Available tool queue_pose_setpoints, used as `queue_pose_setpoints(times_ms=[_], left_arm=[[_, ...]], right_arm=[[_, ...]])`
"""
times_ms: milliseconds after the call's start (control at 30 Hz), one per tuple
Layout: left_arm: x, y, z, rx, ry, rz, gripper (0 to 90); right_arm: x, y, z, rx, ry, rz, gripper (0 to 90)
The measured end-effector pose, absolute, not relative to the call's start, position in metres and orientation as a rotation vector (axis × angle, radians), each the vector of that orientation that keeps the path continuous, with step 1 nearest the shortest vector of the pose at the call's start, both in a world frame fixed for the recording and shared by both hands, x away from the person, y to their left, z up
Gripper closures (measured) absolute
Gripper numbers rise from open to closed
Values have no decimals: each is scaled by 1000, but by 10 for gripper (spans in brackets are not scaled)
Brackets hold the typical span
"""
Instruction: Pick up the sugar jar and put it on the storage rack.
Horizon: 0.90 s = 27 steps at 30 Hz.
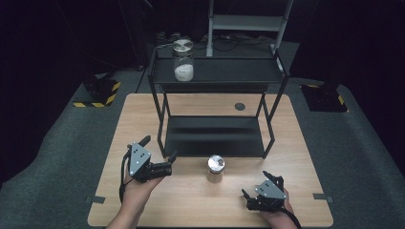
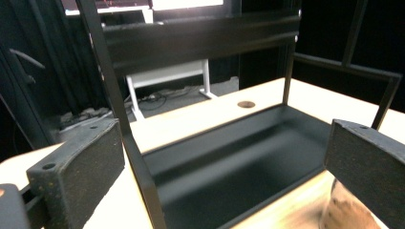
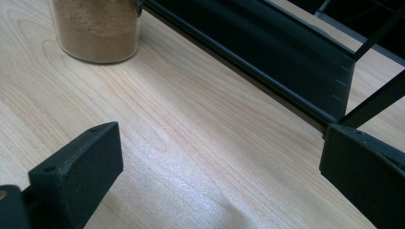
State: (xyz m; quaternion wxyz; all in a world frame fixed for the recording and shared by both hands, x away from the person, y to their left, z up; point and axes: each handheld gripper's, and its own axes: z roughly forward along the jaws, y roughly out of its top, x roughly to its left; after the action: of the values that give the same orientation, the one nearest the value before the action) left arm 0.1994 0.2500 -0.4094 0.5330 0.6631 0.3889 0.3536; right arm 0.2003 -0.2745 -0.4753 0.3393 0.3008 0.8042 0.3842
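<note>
A small glass jar of brown powder (image 1: 216,169) with a silver lid stands on the wooden table (image 1: 143,109), just in front of the black rack's lower shelf (image 1: 215,136). A taller jar of white powder (image 1: 183,60) stands on the rack's top shelf (image 1: 229,71), at its left. My left gripper (image 1: 158,148) is open beside the rack's front left leg, left of the brown jar. My right gripper (image 1: 255,185) is open low over the table, right of and nearer than that jar. In the left gripper view the open gripper (image 2: 222,176) faces the lower shelf (image 2: 229,157). The right gripper (image 3: 219,176) holds nothing, with the brown jar (image 3: 95,28) ahead at the left.
The rack's thin black legs (image 1: 156,114) and lower shelf edge (image 3: 267,52) stand close to both grippers. A round cable hole (image 1: 239,106) lies at the table's back. Bare table surface lies between the grippers. Grey carpet and black-yellow marked stands (image 1: 98,93) surround the table.
</note>
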Motion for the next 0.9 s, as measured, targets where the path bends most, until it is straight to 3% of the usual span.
queue_pose_setpoints(times_ms=[900], left_arm=[[187, 260, -470, 1830, 1014, 746, 4]], right_arm=[[199, -270, -475, 793, 2087, 971, 0]])
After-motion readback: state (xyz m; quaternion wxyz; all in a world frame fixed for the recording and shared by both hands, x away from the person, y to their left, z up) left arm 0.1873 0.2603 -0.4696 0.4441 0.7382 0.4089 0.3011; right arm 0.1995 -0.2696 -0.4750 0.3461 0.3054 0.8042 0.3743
